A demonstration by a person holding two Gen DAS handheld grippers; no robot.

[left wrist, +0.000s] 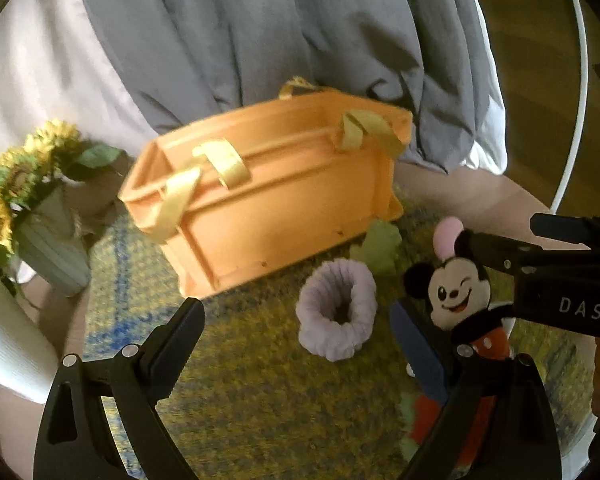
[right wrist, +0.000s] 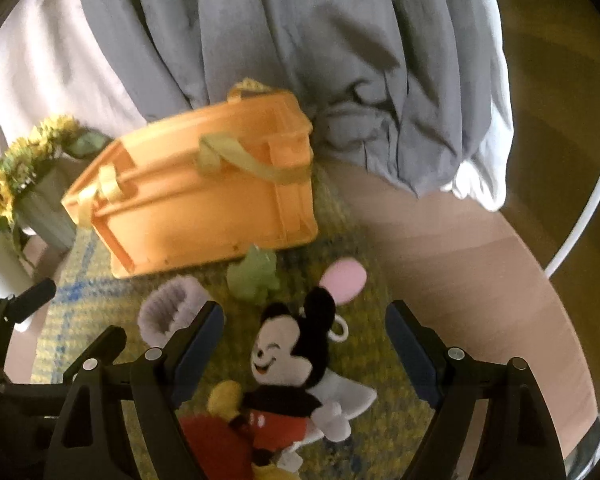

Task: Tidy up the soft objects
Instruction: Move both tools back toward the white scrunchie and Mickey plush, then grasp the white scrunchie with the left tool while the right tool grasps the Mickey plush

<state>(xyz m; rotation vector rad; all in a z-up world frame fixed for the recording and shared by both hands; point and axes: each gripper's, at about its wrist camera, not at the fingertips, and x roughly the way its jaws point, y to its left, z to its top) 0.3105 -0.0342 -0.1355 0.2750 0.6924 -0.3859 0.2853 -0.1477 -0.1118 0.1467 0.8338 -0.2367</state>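
An orange plastic bin (left wrist: 268, 196) with yellow ribbon handles stands on a yellow woven mat (left wrist: 260, 380); it also shows in the right wrist view (right wrist: 204, 208). A Mickey plush (right wrist: 284, 376) lies on the mat between the open fingers of my right gripper (right wrist: 304, 340), untouched. In the left wrist view the plush (left wrist: 456, 292) lies at the right, with my right gripper over it. A lilac knitted cuff (left wrist: 338, 308) and a green soft piece (left wrist: 376, 244) lie in front of the bin. My left gripper (left wrist: 300, 336) is open and empty.
A vase of sunflowers (left wrist: 24, 196) stands left of the bin. A grey and white quilt (left wrist: 260, 32) hangs behind it. A red soft thing (right wrist: 208, 440) lies under the plush. A pink piece (right wrist: 344, 280) lies beyond the plush's ear. The bare wooden tabletop (right wrist: 460, 272) lies right of the mat.
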